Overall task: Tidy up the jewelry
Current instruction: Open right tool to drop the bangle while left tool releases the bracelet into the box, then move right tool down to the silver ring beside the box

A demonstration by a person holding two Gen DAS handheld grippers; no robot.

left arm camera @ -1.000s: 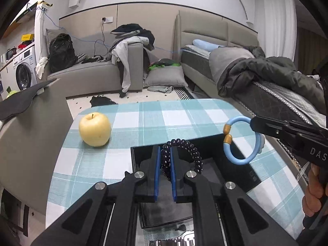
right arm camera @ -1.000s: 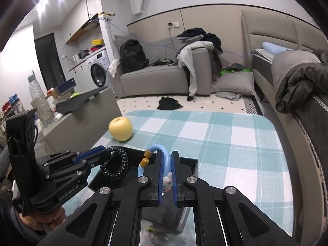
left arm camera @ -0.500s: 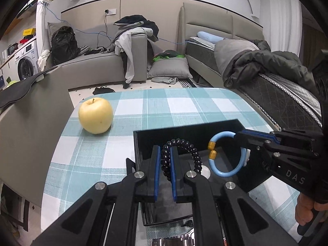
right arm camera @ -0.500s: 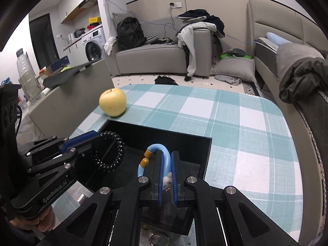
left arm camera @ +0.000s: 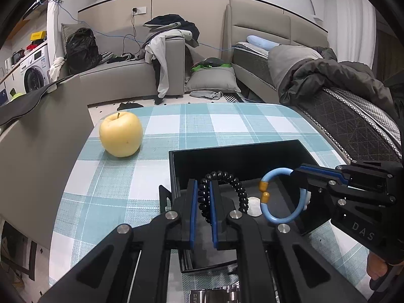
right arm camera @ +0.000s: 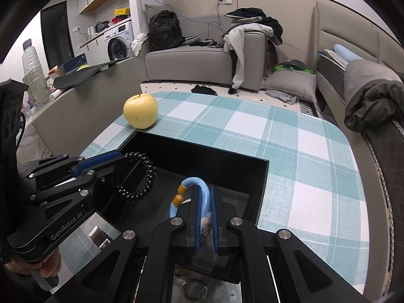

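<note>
Over the open black box on the desk, left gripper fingers clamp a black bead bracelet; right gripper fingers clamp a blue bangle.

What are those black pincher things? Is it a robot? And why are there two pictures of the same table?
It isn't a robot. A person holds a handheld tool, called a gripper, in each hand, and each one carries a small camera looking along its two fingers. So one picture is the left gripper's view and the other is the right's.

The left gripper is shut on a black bead bracelet. The right gripper is shut on a light blue bangle with two gold beads. Both are held over an open black box, which sits on a table with a blue and white checked cloth.

A yellow apple sits on the cloth beside the box. Each camera also sees the other gripper from the side. Behind is a room with a sofa and a bed.
</note>
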